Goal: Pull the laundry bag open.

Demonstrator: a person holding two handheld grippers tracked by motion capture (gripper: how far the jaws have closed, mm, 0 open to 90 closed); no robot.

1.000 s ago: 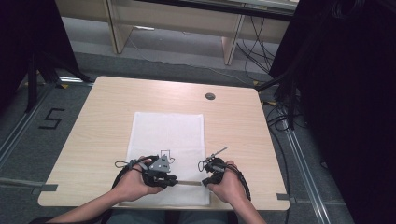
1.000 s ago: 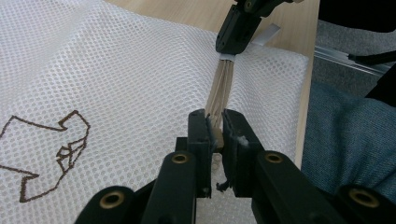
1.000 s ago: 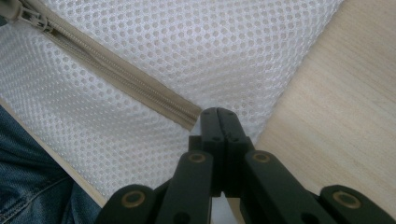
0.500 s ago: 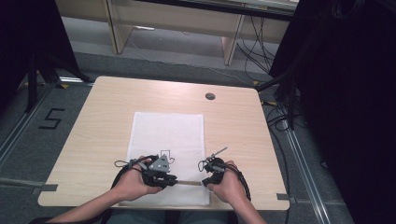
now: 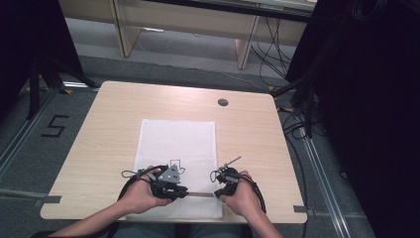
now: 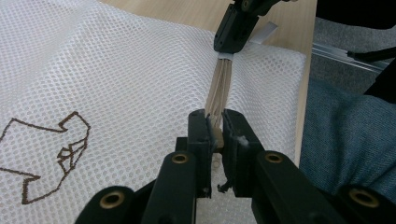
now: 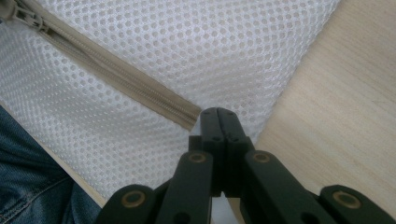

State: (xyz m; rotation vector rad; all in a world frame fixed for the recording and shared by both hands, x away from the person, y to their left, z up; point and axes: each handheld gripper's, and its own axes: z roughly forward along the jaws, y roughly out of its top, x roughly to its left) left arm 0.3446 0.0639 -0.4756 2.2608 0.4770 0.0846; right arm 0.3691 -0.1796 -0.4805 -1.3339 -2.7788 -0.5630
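Both forearms come in from the near edge in the high view, angled inward so the hands sit close together, a short gap between them. The left hand wraps around the left gripper, whose jaws point toward the person's right. In the left gripper view those jaws are pinched nearly together. The right hand holds the right gripper, aimed back toward the left one. Its jaws are pressed fully together in the right gripper view.
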